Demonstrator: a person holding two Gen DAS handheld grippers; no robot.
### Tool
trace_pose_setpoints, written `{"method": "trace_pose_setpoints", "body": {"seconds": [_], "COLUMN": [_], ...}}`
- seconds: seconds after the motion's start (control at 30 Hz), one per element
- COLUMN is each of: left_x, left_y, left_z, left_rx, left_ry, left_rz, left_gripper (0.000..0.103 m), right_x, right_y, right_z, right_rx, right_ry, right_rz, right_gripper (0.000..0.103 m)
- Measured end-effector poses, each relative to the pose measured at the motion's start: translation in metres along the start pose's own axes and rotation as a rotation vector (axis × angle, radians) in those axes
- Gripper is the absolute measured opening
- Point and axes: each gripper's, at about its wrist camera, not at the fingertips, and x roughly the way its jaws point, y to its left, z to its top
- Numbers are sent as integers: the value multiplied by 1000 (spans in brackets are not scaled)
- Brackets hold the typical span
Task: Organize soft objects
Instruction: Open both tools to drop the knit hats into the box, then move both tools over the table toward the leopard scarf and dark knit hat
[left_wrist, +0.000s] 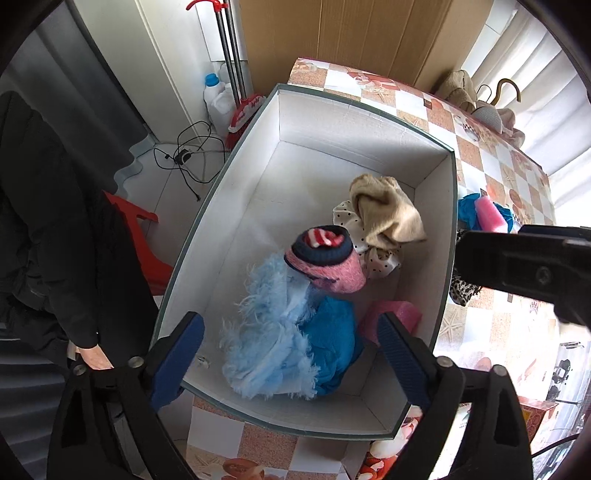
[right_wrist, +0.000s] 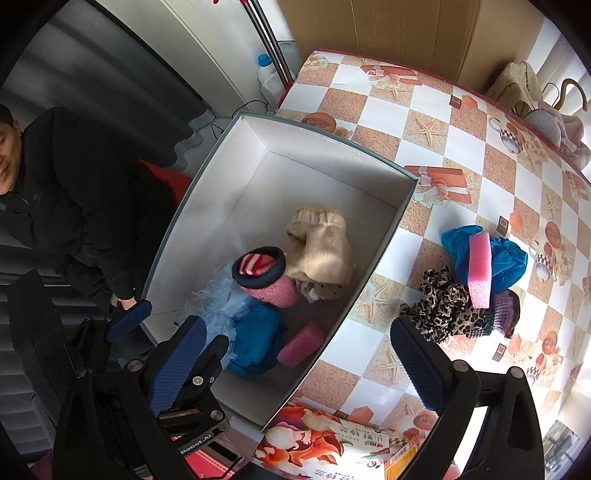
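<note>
Pale blue fluffy cloth (left_wrist: 266, 332), a pink striped knit roll (left_wrist: 325, 258), a beige sock (left_wrist: 384, 210), a deeper blue cloth (left_wrist: 332, 350) and a pink sponge (left_wrist: 391, 317) already lie in our white box (left_wrist: 332, 122). On the table (right_wrist: 424, 140), well apart from it, a blue bundle (right_wrist: 506, 258), another sponge (right_wrist: 479, 269) and a leopard-print cloth (right_wrist: 443, 306) still wait. Our left tongs (left_wrist: 291, 350) and right tongs (right_wrist: 299, 354) both gape wide, empty; we judge the job roughly two-thirds done.

"Robot.AI" on the left gripper (right_wrist: 173, 328) body, Chinese characters, perhaps upside down, on floral packet (right_wrist: 332, 443)
</note>
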Motion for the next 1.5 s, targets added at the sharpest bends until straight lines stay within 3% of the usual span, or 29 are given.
{"method": "trace_pose_setpoints", "body": {"seconds": [0.1,0.3,0.4,0.53,0.73,1.07,1.13,1.3,1.4,1.5], "left_x": [-9,-41,-48,-41,-12,36,47,79,103,124], "left_y": [-5,-54,-92,-144,-190,-209,-215,-234,-247,-254], "left_z": [0,-3,-6,-11,-11,2,10,25,31,34], "left_rx": [1,125,206,317,385,300,279,306,352,368], "left_ry": [-23,-83,-69,-46,-1,78,79,93,113,171], "left_rz": [-43,-147,-205,-185,-118,-45,-29,-1,10,-38], "left_gripper": [103,103,103,103,103,103,103,103,103,103], "right_x": [-13,-40,-63,-83,-67,40,62,98,100,95], "right_y": [-17,-67,-122,-168,-214,-251,-256,-266,-274,-285], "right_z": [-13,-54,-96,-116,-95,-19,-12,-17,-23,-35], "right_rx": [23,159,325,415,402,379,381,353,379,396], "right_ry": [16,94,147,159,140,129,159,228,214,176], "right_rz": [-9,88,137,95,-23,-48,-32,-32,1,-7], "right_gripper": [102,102,102,102,102,102,102,102,102,102]}}
